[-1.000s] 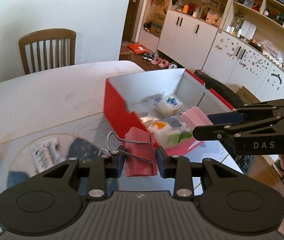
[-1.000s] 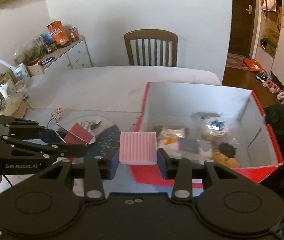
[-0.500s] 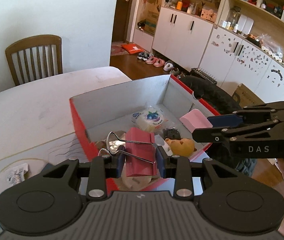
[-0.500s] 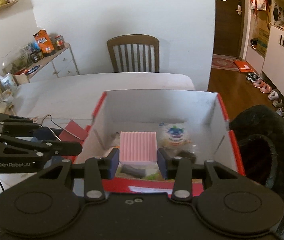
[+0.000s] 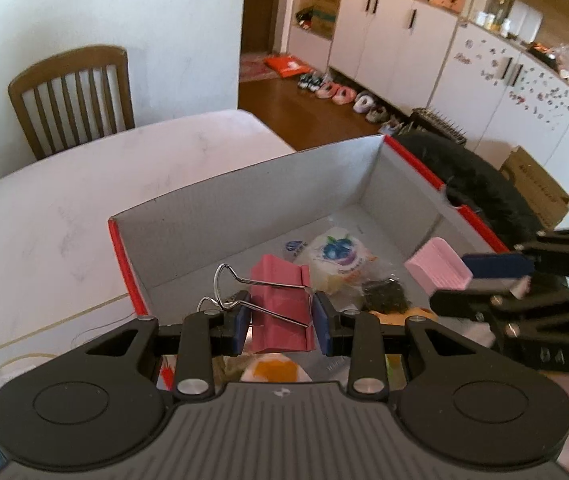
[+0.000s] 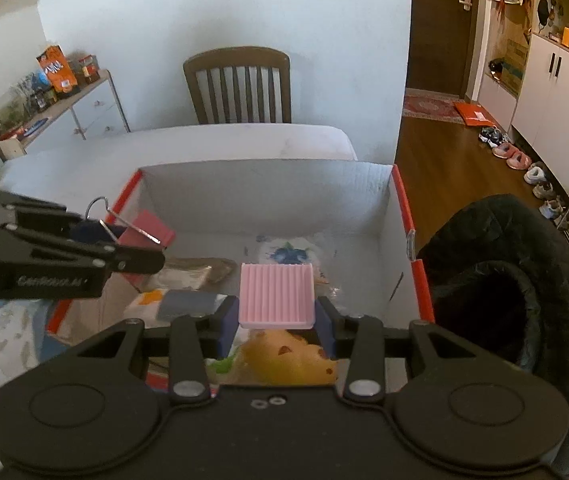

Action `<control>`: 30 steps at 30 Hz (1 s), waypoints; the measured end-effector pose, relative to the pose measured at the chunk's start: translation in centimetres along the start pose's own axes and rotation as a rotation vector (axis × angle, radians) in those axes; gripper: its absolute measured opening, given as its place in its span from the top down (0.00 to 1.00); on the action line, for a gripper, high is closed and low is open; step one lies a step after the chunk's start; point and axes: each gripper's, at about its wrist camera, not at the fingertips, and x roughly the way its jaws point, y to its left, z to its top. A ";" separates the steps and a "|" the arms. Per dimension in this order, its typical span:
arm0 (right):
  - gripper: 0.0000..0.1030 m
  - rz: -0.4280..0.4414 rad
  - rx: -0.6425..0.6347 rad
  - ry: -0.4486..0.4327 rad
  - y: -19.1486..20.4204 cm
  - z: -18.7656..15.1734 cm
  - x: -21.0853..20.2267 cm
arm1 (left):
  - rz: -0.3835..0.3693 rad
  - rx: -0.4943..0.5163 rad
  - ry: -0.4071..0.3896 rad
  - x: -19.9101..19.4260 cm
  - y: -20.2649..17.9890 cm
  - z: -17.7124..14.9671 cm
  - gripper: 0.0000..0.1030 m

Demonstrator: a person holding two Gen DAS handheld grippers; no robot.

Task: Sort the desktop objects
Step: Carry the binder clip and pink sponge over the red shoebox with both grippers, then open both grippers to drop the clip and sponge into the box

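- Left wrist view takes in the pale table [image 5: 84, 208], the biggest surface, with a wooden chair [image 5: 72, 96] at its far end.
- On the table's near right part stands the open box [image 5: 244, 200], red outside and grey inside; its far wall and right wall are fully visible, and a black fuzzy seat [image 6: 524, 280] stands just beside its right wall.
- Both grippers hang over the box, side by side; each shows in the other's camera.
- Left gripper [image 5: 282, 320] is clamped narrowly on a pink-red binder clip [image 5: 280, 304], its blue pads against the clip's two sides; the clip's wire handles stick out to the left and upward. It sits over the box's near left part.
- Right gripper [image 6: 276, 320] is closed on a pink ribbed block [image 6: 276, 294], which lies flat between the pads, over the box's near middle.
- On the box floor lie loose things: a white packet with a blue berry print [image 5: 340, 256] towards the middle, a grey flat pad [image 6: 188, 304] near the left, a yellow-brown plush toy [image 6: 288, 360] at the near edge under the right gripper, and a small dark lump [image 5: 386, 296] beside the packet.
- The plush toy is partly hidden by the gripper body, so its shape is unclear.
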 end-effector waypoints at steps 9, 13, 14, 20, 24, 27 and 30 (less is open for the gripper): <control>0.61 0.017 -0.013 0.066 -0.4 0.0 3.2 | 0.065 0.022 0.075 4.2 0.3 1.8 0.69; 0.61 0.026 -0.026 0.085 -0.4 -0.1 4.2 | 0.081 0.043 0.105 5.4 0.2 2.0 0.69; 0.61 0.029 -0.028 0.090 -0.4 0.0 4.4 | 0.083 0.045 0.113 5.6 0.2 1.9 0.69; 0.62 0.042 -0.058 0.114 0.1 0.2 5.4 | 0.089 0.056 0.138 6.5 -0.1 1.4 0.69; 0.62 0.044 -0.066 0.129 0.2 0.0 6.0 | 0.089 0.068 0.158 7.0 -0.1 1.0 0.69; 0.62 0.047 -0.074 0.136 0.3 -0.1 6.2 | 0.090 0.074 0.169 7.3 -0.1 1.0 0.69; 0.61 0.049 -0.084 0.143 0.5 -0.1 6.4 | 0.087 0.070 0.174 7.4 0.0 0.9 0.69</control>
